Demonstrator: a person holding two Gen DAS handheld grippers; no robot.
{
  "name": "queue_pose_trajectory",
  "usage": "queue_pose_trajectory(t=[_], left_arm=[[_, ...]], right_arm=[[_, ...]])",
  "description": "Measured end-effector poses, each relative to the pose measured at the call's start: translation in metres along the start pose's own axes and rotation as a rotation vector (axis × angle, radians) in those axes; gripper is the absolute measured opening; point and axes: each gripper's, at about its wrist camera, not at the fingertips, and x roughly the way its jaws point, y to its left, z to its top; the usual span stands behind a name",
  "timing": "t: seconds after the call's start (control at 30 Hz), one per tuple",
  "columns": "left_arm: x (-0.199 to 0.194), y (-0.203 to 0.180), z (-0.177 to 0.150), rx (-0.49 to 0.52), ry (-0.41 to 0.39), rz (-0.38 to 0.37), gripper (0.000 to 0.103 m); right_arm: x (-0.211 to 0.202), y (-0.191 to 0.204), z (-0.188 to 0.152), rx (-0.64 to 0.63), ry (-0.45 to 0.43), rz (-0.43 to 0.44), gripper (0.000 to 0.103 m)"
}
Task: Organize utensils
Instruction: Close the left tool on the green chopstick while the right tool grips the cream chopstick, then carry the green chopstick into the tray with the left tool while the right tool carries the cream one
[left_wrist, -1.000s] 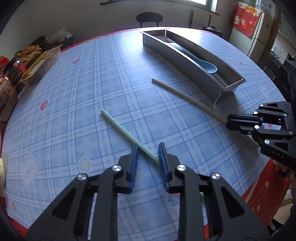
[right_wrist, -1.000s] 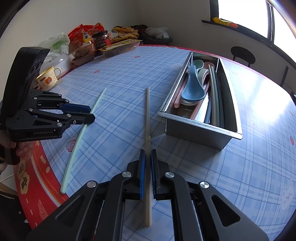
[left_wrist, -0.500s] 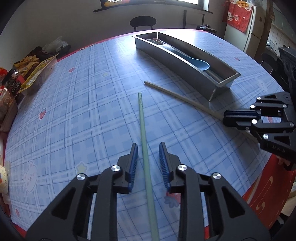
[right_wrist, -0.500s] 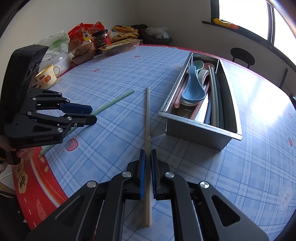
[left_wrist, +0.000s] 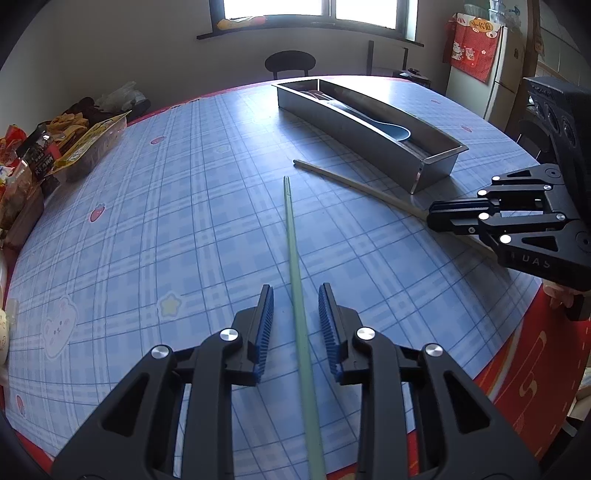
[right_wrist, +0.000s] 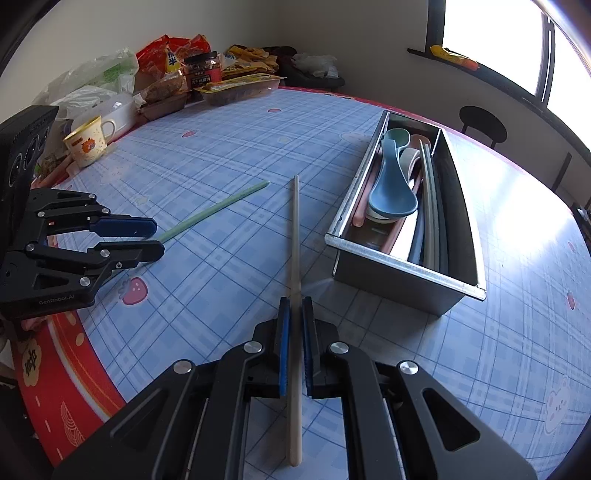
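A green chopstick (left_wrist: 293, 251) lies on the blue checked tablecloth, running between the fingers of my left gripper (left_wrist: 295, 295), which is open around it without touching. It also shows in the right wrist view (right_wrist: 218, 208). My right gripper (right_wrist: 294, 306) is shut on a beige chopstick (right_wrist: 294, 229), which points toward the far table side; it also shows in the left wrist view (left_wrist: 354, 182). A long metal tray (right_wrist: 402, 269) holds a blue spoon (right_wrist: 391, 188) and other utensils.
Snack packets and jars (right_wrist: 192, 74) and a yellow mug (right_wrist: 86, 144) crowd the far left table edge. The red table border (right_wrist: 62, 373) is close to both grippers. A black chair (left_wrist: 290, 62) stands beyond the table.
The left gripper has swung so the green chopstick now runs straight between its open fingers, and it has moved forward along it. The right gripper stays shut on the beige chopstick.
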Motion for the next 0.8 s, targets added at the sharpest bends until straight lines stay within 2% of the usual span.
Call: queue_pose_trajectory(t=[0.23, 0.47, 0.67, 0.8], left_arm=[[-0.001, 0.008, 0.0, -0.042, -0.003, -0.005, 0.015], [-0.002, 0.017, -0.001, -0.079, -0.005, -0.031, 0.011], [-0.005, 0.023, -0.003, -0.114, -0.021, -0.041, 0.01], [-0.01, 0.027, -0.004, -0.126, -0.044, -0.043, 0.01]], right_arm=[[0.005, 0.006, 0.007, -0.013, 0.002, -0.036, 0.007], [0.008, 0.01, 0.008, -0.019, -0.001, -0.063, 0.007], [0.008, 0.02, 0.008, -0.069, -0.007, -0.124, 0.006], [0.006, 0.014, 0.007, -0.045, -0.01, -0.097, 0.006]])
